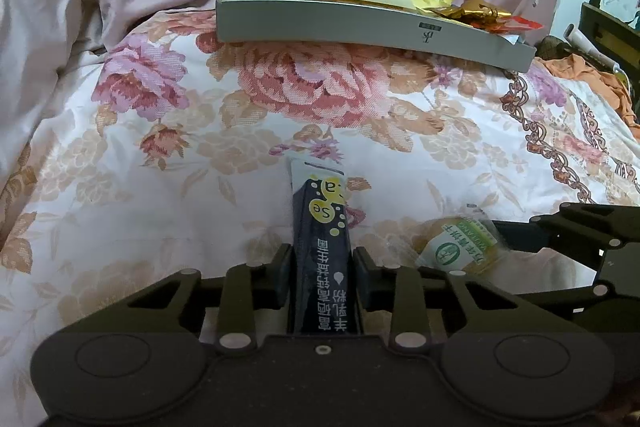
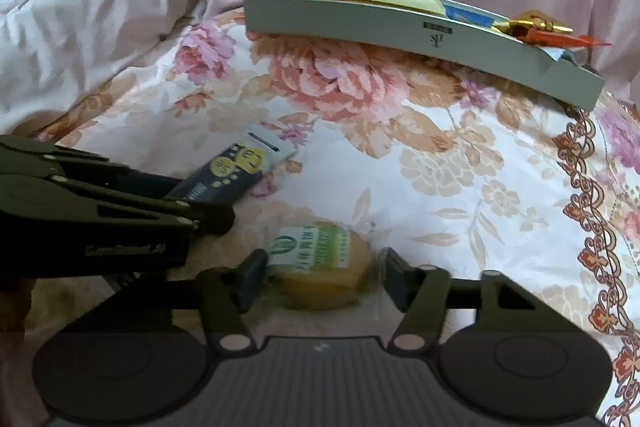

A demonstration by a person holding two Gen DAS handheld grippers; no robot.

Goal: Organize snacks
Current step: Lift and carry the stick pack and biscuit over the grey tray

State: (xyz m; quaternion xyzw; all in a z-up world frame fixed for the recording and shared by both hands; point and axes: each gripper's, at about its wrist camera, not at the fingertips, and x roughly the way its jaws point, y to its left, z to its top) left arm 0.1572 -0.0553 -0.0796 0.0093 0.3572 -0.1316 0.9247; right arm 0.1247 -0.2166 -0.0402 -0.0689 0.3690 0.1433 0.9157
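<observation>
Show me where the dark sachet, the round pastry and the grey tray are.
dark sachet (image 1: 322,259), left wrist view, printed middle.
round pastry (image 2: 320,267), right wrist view, wrapper label.
grey tray (image 2: 360,23), right wrist view, front wall.

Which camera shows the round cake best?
The right wrist view: the cake sits centred between the right gripper fingers, label facing up. The left wrist view catches it off to the side, partly hidden.

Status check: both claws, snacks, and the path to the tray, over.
Left claw shut on dark sachet. Right claw around wrapped pastry, grip unconfirmed. Grey tray ahead on floral bedspread, already holding snacks. Path looks clear.
</observation>
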